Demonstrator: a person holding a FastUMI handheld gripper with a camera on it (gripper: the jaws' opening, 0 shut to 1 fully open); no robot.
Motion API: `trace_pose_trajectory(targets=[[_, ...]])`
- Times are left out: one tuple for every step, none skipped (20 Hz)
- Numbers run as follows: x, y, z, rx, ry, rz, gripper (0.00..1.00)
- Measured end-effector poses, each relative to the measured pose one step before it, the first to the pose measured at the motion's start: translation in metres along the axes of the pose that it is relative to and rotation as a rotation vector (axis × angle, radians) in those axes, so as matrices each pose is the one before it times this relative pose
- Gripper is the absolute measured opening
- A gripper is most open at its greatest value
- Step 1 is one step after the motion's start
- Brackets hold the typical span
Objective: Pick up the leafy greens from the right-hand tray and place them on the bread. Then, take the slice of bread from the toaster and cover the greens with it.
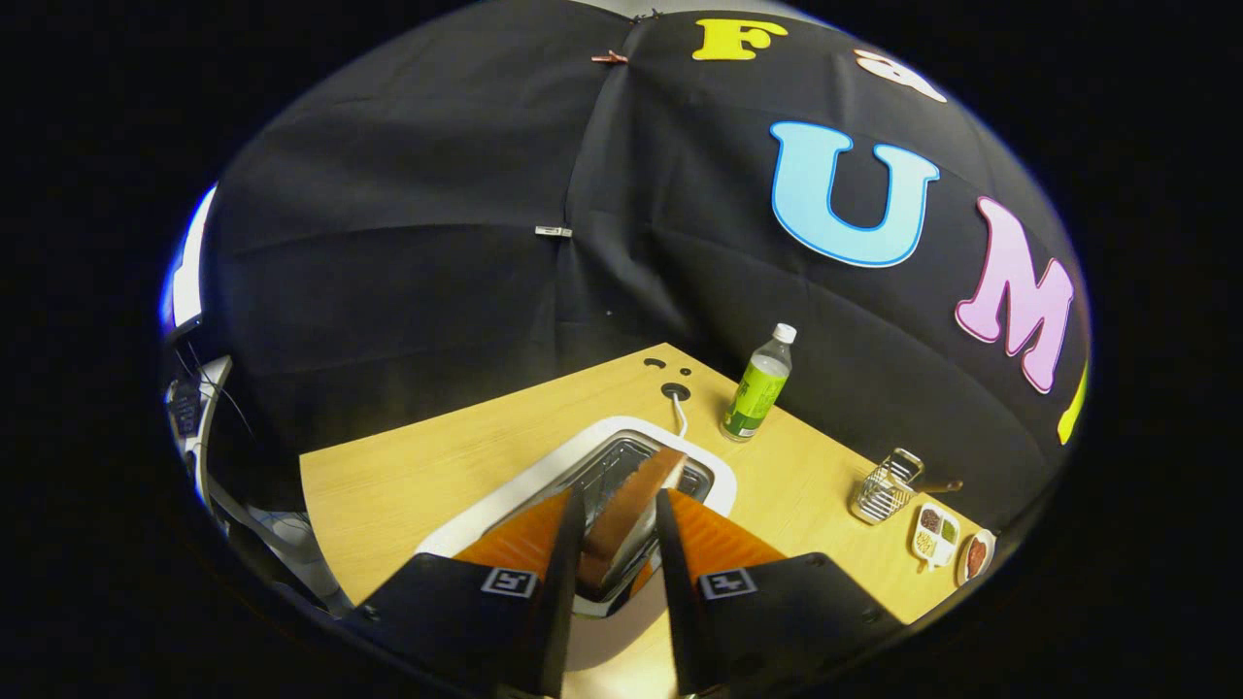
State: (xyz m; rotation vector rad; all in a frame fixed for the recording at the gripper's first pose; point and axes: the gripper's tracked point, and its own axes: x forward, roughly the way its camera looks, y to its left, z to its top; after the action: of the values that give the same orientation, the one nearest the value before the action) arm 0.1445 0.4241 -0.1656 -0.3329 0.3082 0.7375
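Your gripper is poised right above the white toaster, with its two fingers reaching down on either side of the slice of bread that stands on edge in the toaster's slot. The slice sits squarely between your fingers, its brown crust running away from you toward the far end of the slot, and the fingers look closed against its two faces, so you appear to be grasping the bread, though it is still low in the slot and close to the metal grille around it. The toaster rests on the wooden table, and its white cord leads off beyond your fingers to a dark hole in the tabletop. Farther ahead and to the right of your fingers a clear bottle with a green label stands upright near the table's back edge. Well off to the right of the fingers you have a small wire basket, and just past it a little white divided dish holding bits of food, with another small dish beside it.
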Motion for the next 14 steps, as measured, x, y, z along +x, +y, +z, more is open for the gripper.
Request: trace_pose_trajectory(targets=[[0.00050, 0.00066, -0.00580, 0.00554, 0.01952, -0.00194, 0.42], [0.00014, -0.00035, -0.00407, 0.00951, 0.01471, 0.00055, 0.39], [0.00170, 0.00199, 0.00257, 0.01485, 0.00090, 0.00880, 0.36], [-0.00004, 0.00091, 0.00201, 0.01263, -0.00097, 0.00398, 0.30], [-0.00004, 0.00053, -0.00024, 0.01031, 0.00463, 0.00887, 0.27], [0.00120, 0.00045, 0.00032, 0.00471, 0.00196, 0.01165, 0.22], [-0.00045, -0.00098, 0.00074, 0.00491, 0.00243, 0.00522, 0.18], [-0.00081, 0.00011, 0.00045, 0.00817, 0.00141, 0.00889, 0.15], [-0.00139, 0.00061, 0.00085, 0.00739, 0.00303, 0.00427, 0.15], [-0.00514, -0.00059, 0.00264, 0.00617, -0.00569, 0.00104, 0.15], [0.00093, 0.00065, 0.00293, 0.00445, -0.00323, 0.00460, 0.13], [-0.00141, 0.00021, 0.00193, 0.00203, -0.00365, 0.00315, 0.13], [-0.00192, -0.00135, 0.00104, 0.00163, -0.00157, 0.00180, 0.13], [-0.00342, -0.00070, 0.00208, 0.00294, -0.00219, 0.00187, 0.13]])
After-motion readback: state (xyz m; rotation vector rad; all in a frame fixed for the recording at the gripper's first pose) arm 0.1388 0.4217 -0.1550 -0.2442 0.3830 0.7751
